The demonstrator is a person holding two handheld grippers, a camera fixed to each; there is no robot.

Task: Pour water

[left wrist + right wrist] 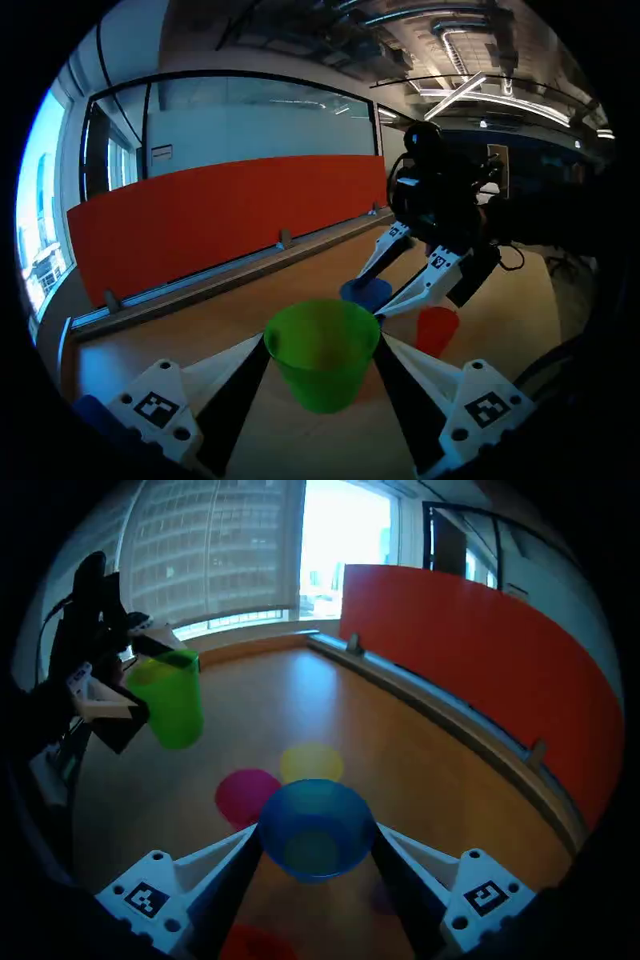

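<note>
My left gripper [322, 342] is shut on a green cup [324, 370], held upright above the wooden table [240, 320]. Just beyond it, my right gripper [373, 298] holds a blue cup [364, 291], tipped toward the green one. In the right gripper view, the right gripper [316, 834] is shut on the blue cup [315, 828], whose mouth faces the camera. To the upper left there, the left gripper [152, 684] carries the green cup [170, 698]. I cannot tell whether either cup holds water.
A red cup [436, 328] stands on the table behind the right gripper. A yellow cup [312, 762] and a magenta cup [245, 794] sit on the table below the blue one, with another red cup [254, 946] nearest. An orange partition [224, 212] lines the table's far edge.
</note>
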